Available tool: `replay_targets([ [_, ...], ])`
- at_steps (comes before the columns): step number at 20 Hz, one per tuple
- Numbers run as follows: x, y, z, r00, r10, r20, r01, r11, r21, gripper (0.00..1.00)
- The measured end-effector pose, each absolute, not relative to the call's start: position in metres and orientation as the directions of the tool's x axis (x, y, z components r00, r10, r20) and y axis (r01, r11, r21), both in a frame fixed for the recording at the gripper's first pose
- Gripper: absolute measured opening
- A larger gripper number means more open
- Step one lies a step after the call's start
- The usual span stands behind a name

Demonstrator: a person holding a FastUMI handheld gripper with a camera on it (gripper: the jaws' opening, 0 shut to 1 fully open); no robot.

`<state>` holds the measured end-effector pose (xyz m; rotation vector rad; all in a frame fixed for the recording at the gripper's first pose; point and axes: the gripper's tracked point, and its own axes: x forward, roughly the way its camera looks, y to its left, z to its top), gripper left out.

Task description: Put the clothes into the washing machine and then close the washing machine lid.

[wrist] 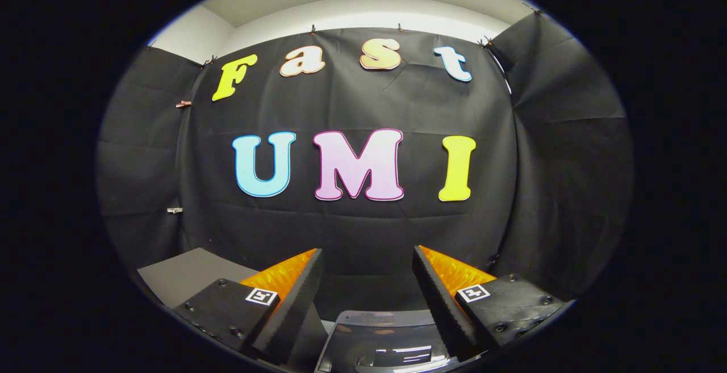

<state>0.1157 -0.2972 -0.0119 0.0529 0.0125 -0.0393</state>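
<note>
Black cloth is hanging as the booth's wall [363,231] straight ahead, pinned along its top by small clips, with a pale ceiling showing above it. Low down, a grey tabletop [182,273] is reaching toward the wall's left corner. The gripper [368,282] is being held level and high, its jaws standing wide apart with nothing between them. Just below and between the fingers, a glossy dark panel with a rounded light rim [386,342] is catching reflections of lamps; this is likely the washing machine's top, though whether its lid is lying shut or open cannot be told from so little of it. No clothes are appearing ahead of the fingers. Such a scene is fitting both a gripper raised ahead of going for the laundry and one lifted away from a closed lid, so no step can be named. Each finger mount is carrying a small square black-and-white marker [262,296]; no readable brand or label is showing on the machine.
</note>
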Motion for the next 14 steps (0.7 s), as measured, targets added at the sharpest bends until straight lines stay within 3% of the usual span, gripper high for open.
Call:
replay_targets([
  [14, 0.1159, -0.2979, -0.0135, 0.998, -0.051, -0.025, 0.052, 0.997, 0.05, 0.99],
])
